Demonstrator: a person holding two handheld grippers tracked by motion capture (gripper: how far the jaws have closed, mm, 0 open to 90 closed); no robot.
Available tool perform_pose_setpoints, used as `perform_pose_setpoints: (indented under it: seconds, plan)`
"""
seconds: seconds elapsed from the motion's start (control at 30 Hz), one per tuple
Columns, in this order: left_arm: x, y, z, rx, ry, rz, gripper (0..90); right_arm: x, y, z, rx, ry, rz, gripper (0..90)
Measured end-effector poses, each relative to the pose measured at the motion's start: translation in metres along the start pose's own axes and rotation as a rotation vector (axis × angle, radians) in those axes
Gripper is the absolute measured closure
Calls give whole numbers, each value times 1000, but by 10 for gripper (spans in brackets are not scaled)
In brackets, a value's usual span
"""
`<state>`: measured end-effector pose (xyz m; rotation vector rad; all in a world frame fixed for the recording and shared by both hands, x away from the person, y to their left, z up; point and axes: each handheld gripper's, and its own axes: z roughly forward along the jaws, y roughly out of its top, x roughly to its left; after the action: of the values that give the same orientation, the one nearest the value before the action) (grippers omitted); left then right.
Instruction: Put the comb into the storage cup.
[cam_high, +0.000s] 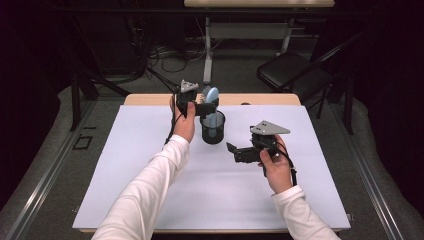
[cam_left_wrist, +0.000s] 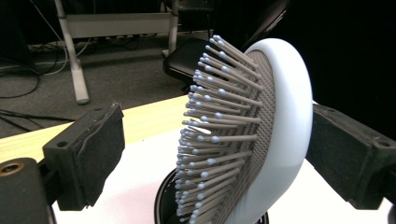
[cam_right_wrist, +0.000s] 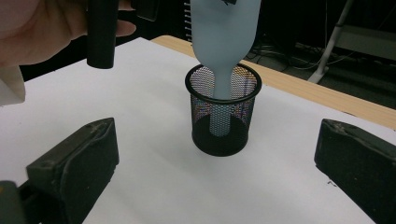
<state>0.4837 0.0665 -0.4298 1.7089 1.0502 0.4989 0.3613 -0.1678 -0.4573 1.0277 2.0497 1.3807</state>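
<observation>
Hairbrush dropped handle-first into the mesh cup

The left gripper brackets the hairbrush head, jaws apart, one pad perhaps touching; the handle stands in the mesh cup, near table centre. The right gripper, at the cup's four o'clock, waits open

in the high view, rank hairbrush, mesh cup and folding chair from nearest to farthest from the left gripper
1. hairbrush, between the left gripper's jaws
2. mesh cup, just below the gripper, holding the brush handle
3. folding chair, on the floor beyond the table's far right corner
</observation>
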Motion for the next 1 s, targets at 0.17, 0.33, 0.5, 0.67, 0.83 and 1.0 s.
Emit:
perform_pose_setpoints:
  seconds: [0.17,0.33,0.5,0.67,0.83,1.0]
  plan:
    - [0,0,-1,16,8,13,83,0,0,0,0,0,0,0]
    - [1,1,-2,27,18,25,83,0,0,0,1,1,2,0]
    - [1,2,-4,32,28,28,83,0,0,0,2,-1,-1,0]
    - [3,3,-6,27,32,33,83,-1,0,0,1,-17,2,0]
    - [3,4,-8,33,28,37,83,-1,0,0,4,-17,2,0]
    - [5,6,-10,33,25,36,83,-1,0,0,4,-17,0,0]
